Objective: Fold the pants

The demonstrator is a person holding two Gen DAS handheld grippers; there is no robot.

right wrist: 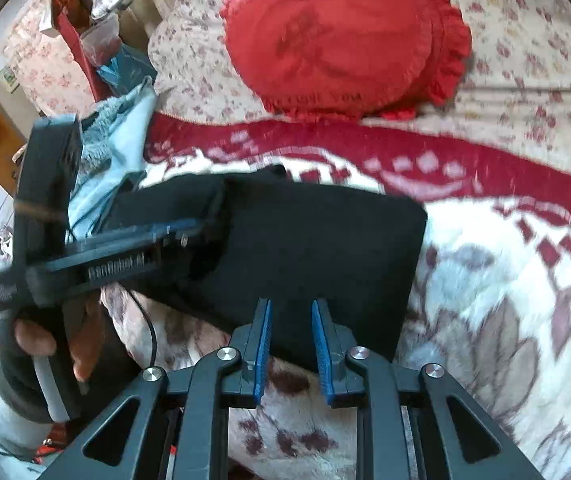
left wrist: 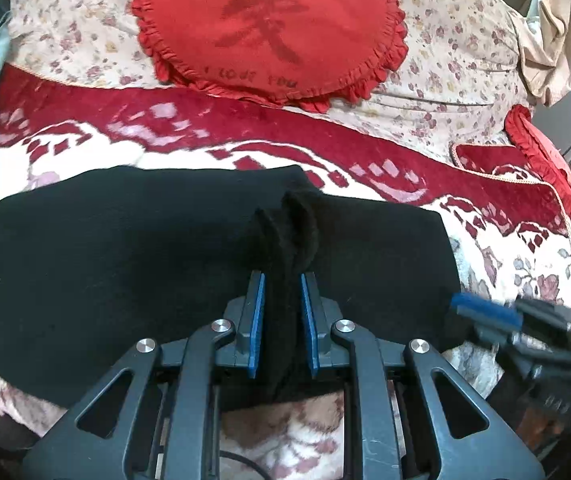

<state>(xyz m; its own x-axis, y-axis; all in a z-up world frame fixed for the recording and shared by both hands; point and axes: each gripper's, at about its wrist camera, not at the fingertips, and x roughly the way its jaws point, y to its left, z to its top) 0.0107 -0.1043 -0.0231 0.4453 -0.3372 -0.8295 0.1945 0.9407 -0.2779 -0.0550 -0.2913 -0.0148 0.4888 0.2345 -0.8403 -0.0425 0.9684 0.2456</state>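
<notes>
The black pants lie folded across the red and white blanket; they also show in the right wrist view. My left gripper is shut on a bunched fold of the black pants, which rises between its blue pads. My right gripper has its jaws apart over the near edge of the pants, and nothing is pinched between them. The right gripper shows blurred at the right of the left wrist view. The left gripper shows in the right wrist view, held by a hand.
A round red frilled cushion lies on the floral cover behind the pants. A second red cushion sits at the right. A light blue cloth and clutter lie at the far left.
</notes>
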